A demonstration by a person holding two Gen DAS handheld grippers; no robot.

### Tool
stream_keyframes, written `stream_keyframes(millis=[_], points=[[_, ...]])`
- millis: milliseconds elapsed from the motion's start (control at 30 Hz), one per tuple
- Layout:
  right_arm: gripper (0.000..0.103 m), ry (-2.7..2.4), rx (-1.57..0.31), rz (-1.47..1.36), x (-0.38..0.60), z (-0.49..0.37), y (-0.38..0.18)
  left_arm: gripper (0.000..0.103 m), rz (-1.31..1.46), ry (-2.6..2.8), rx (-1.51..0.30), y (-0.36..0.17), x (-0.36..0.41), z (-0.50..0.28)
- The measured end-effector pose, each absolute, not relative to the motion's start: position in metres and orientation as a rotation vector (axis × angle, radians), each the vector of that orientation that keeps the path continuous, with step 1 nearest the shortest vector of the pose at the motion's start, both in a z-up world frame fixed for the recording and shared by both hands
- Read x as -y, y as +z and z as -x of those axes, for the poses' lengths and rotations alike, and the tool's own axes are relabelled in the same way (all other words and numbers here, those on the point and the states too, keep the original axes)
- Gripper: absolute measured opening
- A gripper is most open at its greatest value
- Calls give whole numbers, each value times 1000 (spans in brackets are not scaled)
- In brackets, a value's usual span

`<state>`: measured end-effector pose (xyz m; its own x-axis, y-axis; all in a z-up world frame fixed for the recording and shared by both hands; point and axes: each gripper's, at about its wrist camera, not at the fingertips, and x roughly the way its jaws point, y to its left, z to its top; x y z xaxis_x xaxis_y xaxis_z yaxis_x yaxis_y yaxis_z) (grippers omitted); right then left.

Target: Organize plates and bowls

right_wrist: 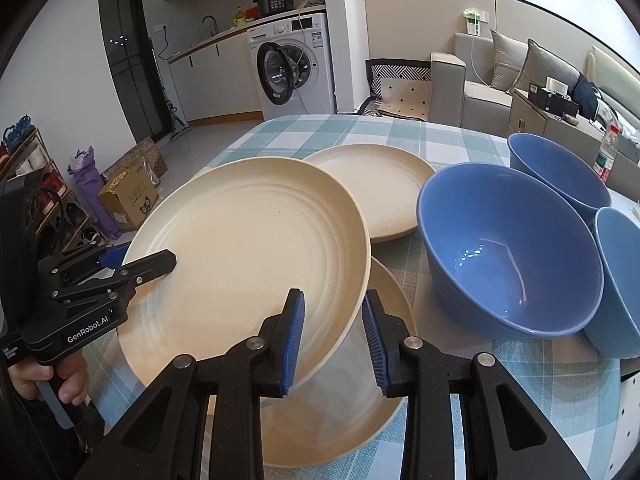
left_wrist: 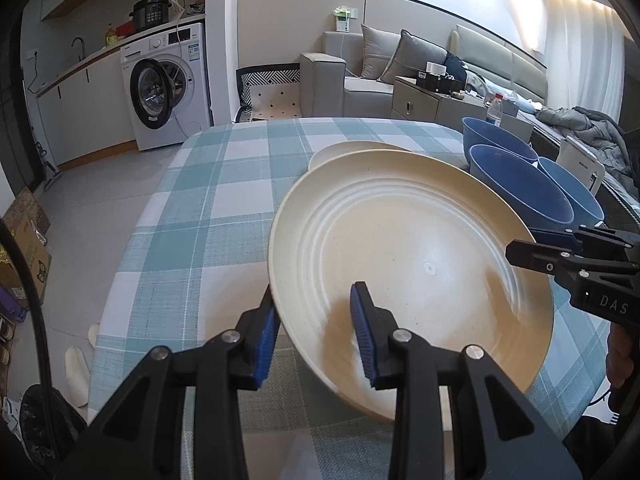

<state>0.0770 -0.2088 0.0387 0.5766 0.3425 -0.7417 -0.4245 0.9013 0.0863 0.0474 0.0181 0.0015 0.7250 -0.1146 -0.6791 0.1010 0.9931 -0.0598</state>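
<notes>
A cream ribbed plate [left_wrist: 400, 264] [right_wrist: 248, 248] hangs tilted over the checked tablecloth [left_wrist: 224, 200], carried by both grippers. My left gripper [left_wrist: 316, 332] [right_wrist: 140, 262] is shut on its left rim. My right gripper [right_wrist: 334, 336] [left_wrist: 524, 242] is shut on its right rim. A second cream plate [right_wrist: 340, 412] lies on the table under the held one, mostly hidden. A third cream plate [right_wrist: 380, 188] [left_wrist: 352, 150] lies further back. Three blue bowls stand to the right: a near one [right_wrist: 508, 248] [left_wrist: 520, 196], a far one [right_wrist: 560, 176] [left_wrist: 496, 140] and one at the edge [right_wrist: 616, 280] [left_wrist: 572, 196].
A plastic bottle [right_wrist: 606, 156] stands beyond the bowls on the right. The table's left edge [left_wrist: 132, 240] drops to the floor, where a cardboard box [right_wrist: 128, 196] and a shoe rack [right_wrist: 40, 184] stand. A washing machine [right_wrist: 292, 68] and a sofa [left_wrist: 360, 80] are behind.
</notes>
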Motion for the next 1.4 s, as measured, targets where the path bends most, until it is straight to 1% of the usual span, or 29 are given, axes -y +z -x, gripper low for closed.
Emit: stream_keyframes(millis=[1400], points=[[31,363,-893,113,233,-65,8,34,-62,-165,-815,-22,19,-50]])
